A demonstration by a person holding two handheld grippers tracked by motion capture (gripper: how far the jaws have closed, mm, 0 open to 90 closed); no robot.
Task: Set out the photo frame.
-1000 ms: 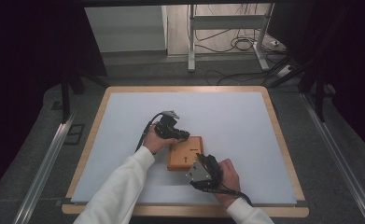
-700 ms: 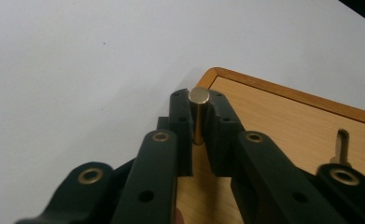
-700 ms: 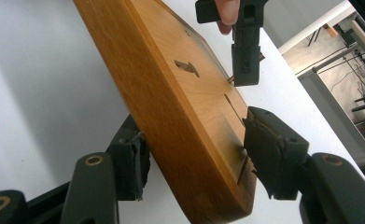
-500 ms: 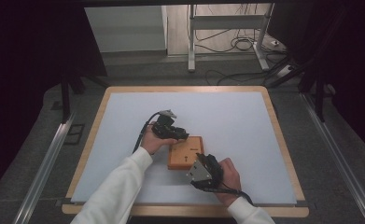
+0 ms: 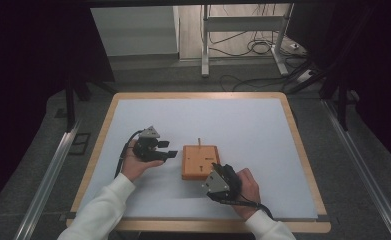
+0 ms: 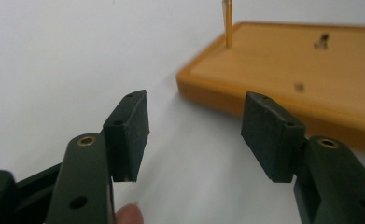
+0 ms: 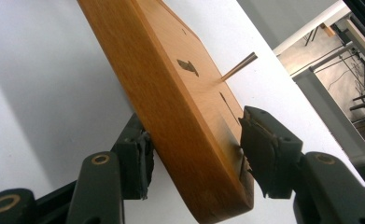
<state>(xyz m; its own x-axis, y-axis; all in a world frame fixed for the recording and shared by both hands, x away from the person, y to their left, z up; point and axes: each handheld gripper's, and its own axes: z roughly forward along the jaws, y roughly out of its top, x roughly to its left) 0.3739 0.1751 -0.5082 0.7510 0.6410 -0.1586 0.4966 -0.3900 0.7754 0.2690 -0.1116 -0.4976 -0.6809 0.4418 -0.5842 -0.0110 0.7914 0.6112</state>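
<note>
The wooden block (image 5: 201, 162) lies flat near the middle of the bench (image 5: 263, 125), somewhat toward the near edge, with a thin peg (image 5: 199, 142) standing up at its far edge. The right gripper (image 5: 217, 181) has the block's near right corner between its fingers (image 7: 266, 156), one pad against the underside and one just at the top face, so it looks clamped on by the corner alone. That is the risk: with so little wood in the grip, the block could pivot or slip out if lifted, and a tilt could shake the peg loose. The left gripper (image 5: 158, 150) sits just off the block's left edge, its fingers (image 6: 129, 123) spread wide, holding nothing, touching nothing. A careless push from there could shove the block sideways out of the right grip.
</note>
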